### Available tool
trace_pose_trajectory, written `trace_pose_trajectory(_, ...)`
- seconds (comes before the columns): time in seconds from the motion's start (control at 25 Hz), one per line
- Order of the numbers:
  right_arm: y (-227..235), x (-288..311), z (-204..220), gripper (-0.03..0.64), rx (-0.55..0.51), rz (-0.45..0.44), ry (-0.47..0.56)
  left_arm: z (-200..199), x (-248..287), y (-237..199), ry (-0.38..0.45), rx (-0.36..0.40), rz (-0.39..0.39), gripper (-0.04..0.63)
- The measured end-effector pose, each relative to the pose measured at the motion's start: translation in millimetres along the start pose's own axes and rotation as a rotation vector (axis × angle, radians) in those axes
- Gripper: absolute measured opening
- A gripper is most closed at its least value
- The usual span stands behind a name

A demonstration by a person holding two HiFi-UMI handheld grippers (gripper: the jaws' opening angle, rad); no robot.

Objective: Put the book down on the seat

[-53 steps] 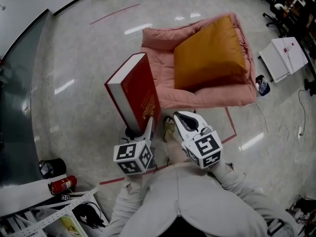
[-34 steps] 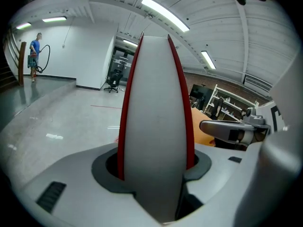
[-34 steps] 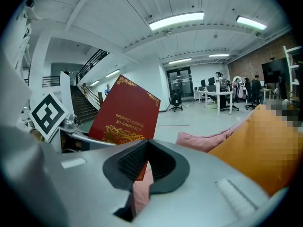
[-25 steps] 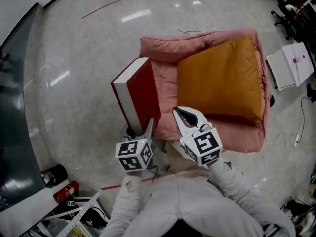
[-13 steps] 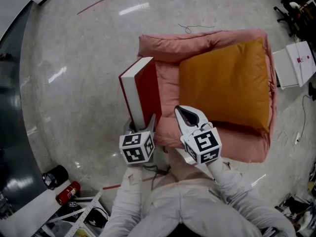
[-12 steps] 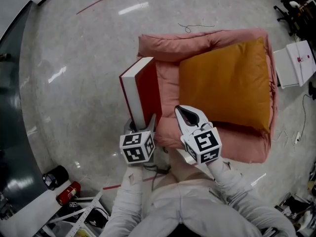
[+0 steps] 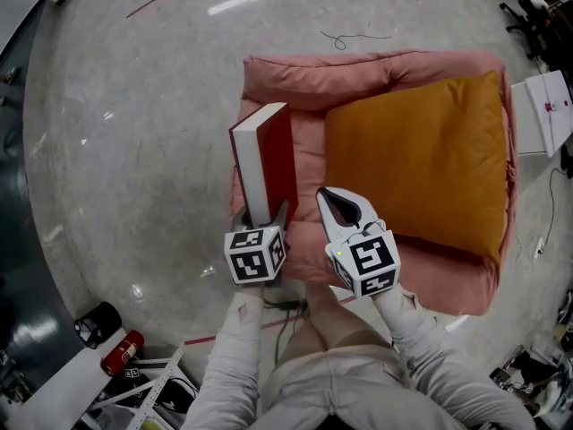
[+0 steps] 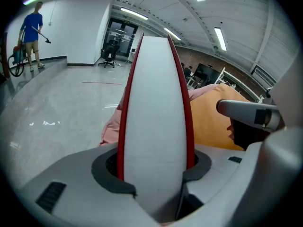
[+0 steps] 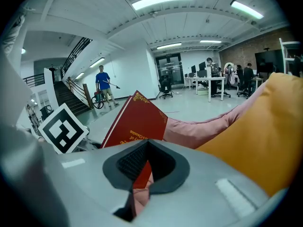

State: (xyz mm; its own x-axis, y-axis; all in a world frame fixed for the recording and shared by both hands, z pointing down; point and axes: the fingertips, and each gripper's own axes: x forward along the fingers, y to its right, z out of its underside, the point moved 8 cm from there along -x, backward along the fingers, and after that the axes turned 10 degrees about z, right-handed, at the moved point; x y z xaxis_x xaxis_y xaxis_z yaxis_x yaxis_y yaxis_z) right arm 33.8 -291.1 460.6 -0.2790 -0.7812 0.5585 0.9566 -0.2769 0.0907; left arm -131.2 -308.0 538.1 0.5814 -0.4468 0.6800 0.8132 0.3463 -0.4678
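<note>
A thick red book (image 7: pixel 279 155) with a white page edge stands upright in my left gripper (image 7: pixel 264 218), whose jaws are shut on its lower end. It hangs above the left side of the pink seat (image 7: pixel 304 88), beside the orange cushion (image 7: pixel 421 150). In the left gripper view the book (image 8: pixel 154 117) fills the middle, between the jaws of the left gripper (image 8: pixel 154 169). My right gripper (image 7: pixel 327 195) is shut and holds nothing, just right of the book, above the seat's front. The right gripper view shows the right gripper (image 9: pixel 147 143), the book (image 9: pixel 137 119), the seat (image 9: pixel 203 126) and the cushion (image 9: pixel 255 136).
A white box (image 7: pixel 546 106) lies on the floor right of the seat. A red fire extinguisher (image 7: pixel 121 352) and a black cylinder (image 7: pixel 97 323) lie at the lower left by a rack. A loose cable (image 7: pixel 354 36) lies behind the seat. A person (image 8: pixel 31 37) stands far off.
The seat has come closer and now lies under both grippers. The book has moved right, from above the floor to above the seat's left side, turned more edge-on.
</note>
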Motion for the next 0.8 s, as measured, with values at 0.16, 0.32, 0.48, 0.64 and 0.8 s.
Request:
trace_pose_trajectory(0.16,4.8,14.7,7.7,-0.002,0.022,0.003,-0.012,4.2,29.7,-7.2,-0.041,-0.009,0.012,0.242)
trace_pose_trajectory(0.32,10.5,26.2,16.8,-0.002,0.045,0.014,-0.022,10.2,58.2,-15.8,-0.079,-0.024,0.022,0.242)
trace_pose_trajectory(0.48,19.5,35.2,27.0,-0.002,0.067,0.034,-0.033,20.2,84.2,-23.8,-0.129,-0.036,0.022,0.242)
trace_pose_trajectory(0.64,29.3,41.7,38.4,-0.002,0.072,0.059,-0.049,30.4,103.9,-29.0,-0.171,-0.044,0.024,0.242)
trace_pose_trajectory(0.8,36.0,48.8,47.1,-0.002,0.081,0.079,-0.061,38.1,121.8,-34.3,-0.208,-0.059,0.043,0.242)
